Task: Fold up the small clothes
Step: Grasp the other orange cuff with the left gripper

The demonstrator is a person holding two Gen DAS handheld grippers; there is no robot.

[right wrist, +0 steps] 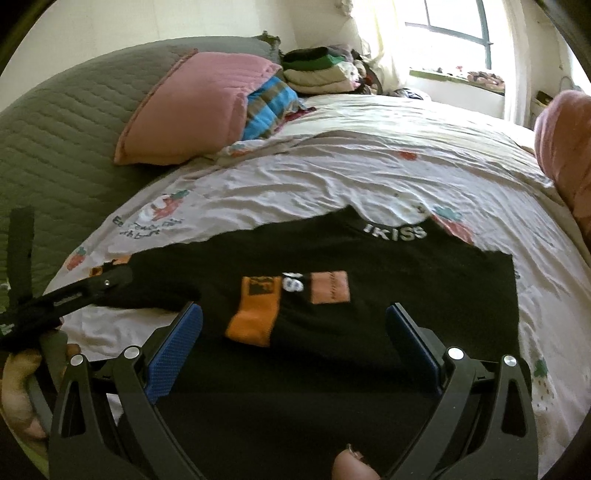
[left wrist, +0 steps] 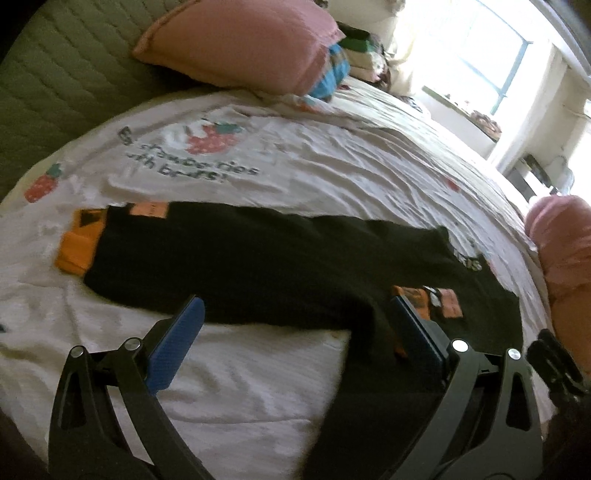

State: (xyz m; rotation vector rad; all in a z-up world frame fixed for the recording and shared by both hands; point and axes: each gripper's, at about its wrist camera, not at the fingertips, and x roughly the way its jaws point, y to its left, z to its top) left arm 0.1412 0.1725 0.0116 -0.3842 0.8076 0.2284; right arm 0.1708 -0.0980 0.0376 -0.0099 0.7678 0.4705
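Black garment is being laid flat on the strawberry-print bedsheet; one orange-cuffed sleeve is already folded onto the chest, the other sleeve still lies out at left. Left gripper fingers are being held wide, empty. Right gripper likewise wide, empty, over the hem. "IKISS" is read at the collar; "strawberries with buds!" on the sheet.

Blown-out daylight from the window, dim foreground, soft blur, fisheye-curved edges.
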